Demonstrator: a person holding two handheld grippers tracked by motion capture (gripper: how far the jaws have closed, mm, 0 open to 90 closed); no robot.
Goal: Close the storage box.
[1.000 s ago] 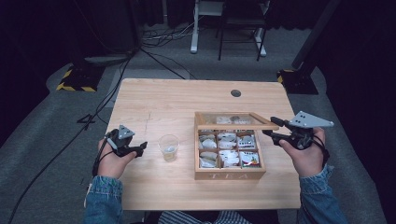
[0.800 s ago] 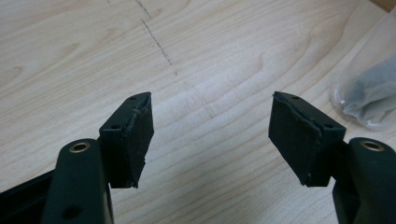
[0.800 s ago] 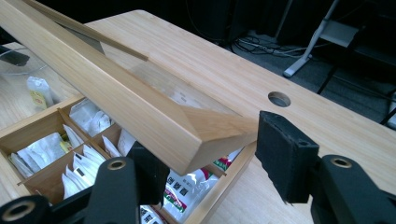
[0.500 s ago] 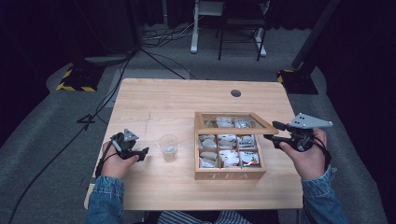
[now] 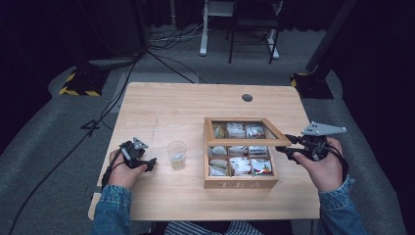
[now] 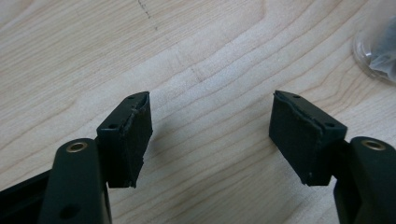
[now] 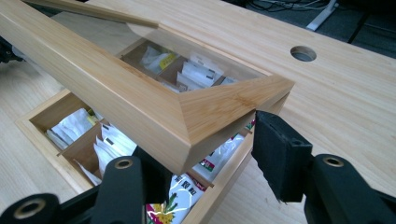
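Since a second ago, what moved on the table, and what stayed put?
The tea box's lid has swung lower toward shut, with the right gripper at its corner, jaws either side of the frame. The left gripper turned and sank toward the table, open and empty. The tea box and the plastic cup stayed where they were.

Left gripper [image 6: 210,135]: we've got it low over the table, jaws wide apart, nothing between them.
Right gripper [image 7: 205,161]: jaws spread too, one above and one below the lid corner.
Forearms: both ours, coming in from the bottom in denim sleeves.
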